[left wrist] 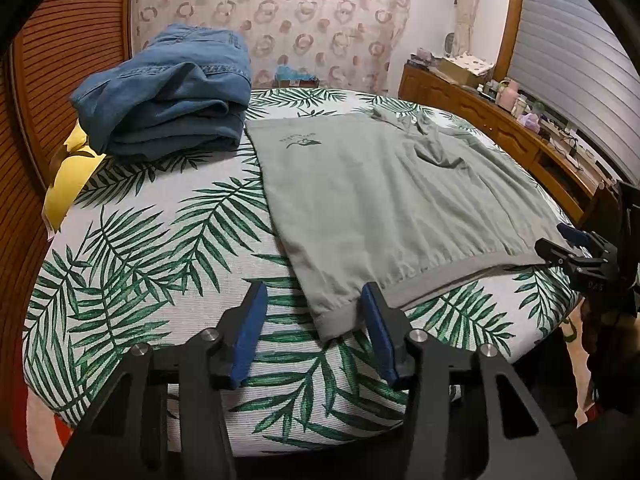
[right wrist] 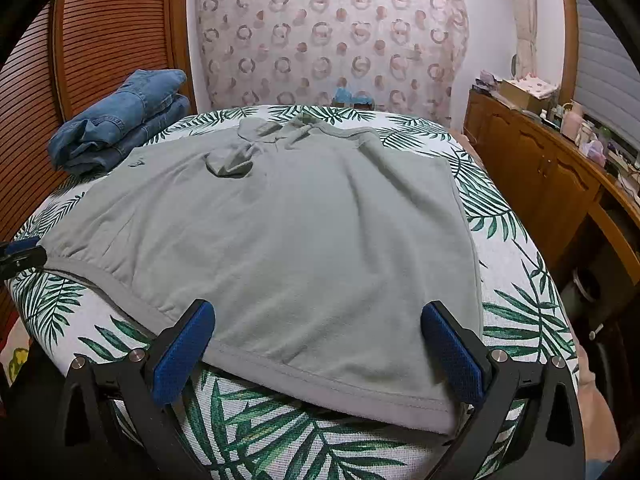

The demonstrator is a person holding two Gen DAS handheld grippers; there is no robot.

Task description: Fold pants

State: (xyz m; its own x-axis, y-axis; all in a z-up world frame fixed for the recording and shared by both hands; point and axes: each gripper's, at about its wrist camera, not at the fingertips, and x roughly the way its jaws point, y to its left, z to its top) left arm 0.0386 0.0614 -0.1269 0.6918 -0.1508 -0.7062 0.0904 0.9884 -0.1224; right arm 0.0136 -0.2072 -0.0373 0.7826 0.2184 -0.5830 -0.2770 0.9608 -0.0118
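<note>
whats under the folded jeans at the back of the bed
The folded jeans rest on the leaf-print bedcover, with a yellow item sticking out beneath their left edge. How far it runs under the denim is hidden.

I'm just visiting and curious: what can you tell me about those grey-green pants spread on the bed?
The grey-green pants look like soft, matte jersey, spread flat on the leaf-print bedcover with light wrinkles. Ribbed cuffs lie at the near edge; the waistband with a loose drawstring lies at the far end, and a small dark logo sits near the folded jeans, whose stack meets a far corner. The left gripper straddles one cuff corner, the right gripper the other leg's cuff.
</note>
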